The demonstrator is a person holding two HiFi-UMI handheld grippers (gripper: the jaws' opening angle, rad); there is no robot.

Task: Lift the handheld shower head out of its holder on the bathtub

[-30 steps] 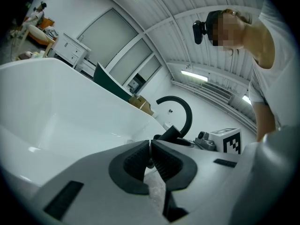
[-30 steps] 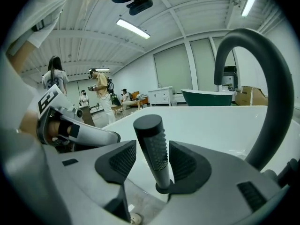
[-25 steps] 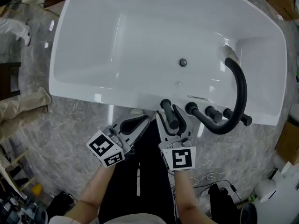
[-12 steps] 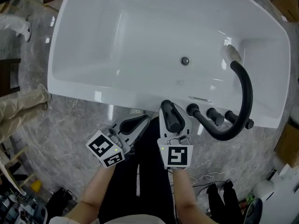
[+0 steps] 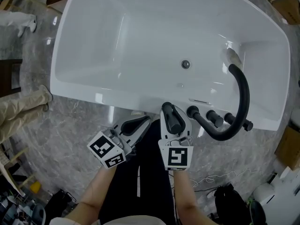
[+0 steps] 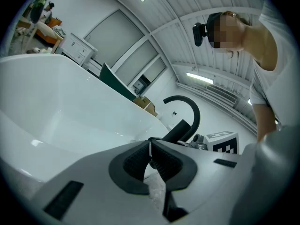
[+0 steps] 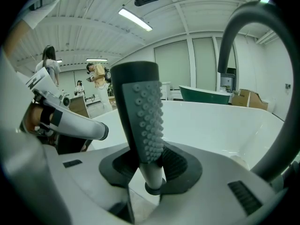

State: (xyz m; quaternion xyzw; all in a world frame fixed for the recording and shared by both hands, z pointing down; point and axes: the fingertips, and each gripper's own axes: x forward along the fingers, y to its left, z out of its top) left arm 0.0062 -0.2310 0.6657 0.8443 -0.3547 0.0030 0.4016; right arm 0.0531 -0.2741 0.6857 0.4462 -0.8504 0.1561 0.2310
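Observation:
The black handheld shower head stands at the near rim of the white bathtub. My right gripper has just been closing its jaws and is shut on it. In the right gripper view the nubbed head rises upright between the ribbed pads of this gripper, with its grey stem running down to a dark ring. My left gripper hangs beside it on the left, short of the tub rim. Its pads meet at the tips with nothing between them, as the left gripper view shows for this gripper.
A black arched faucet spout and black knobs sit on the rim just right of the shower head. The drain is in the tub floor. A person's legs stand at the left; cables lie at lower right.
The right gripper's jaws have narrowed from wide apart to pressing on the shower head, and the gripper has rolled slightly. The left gripper has stayed where it was.

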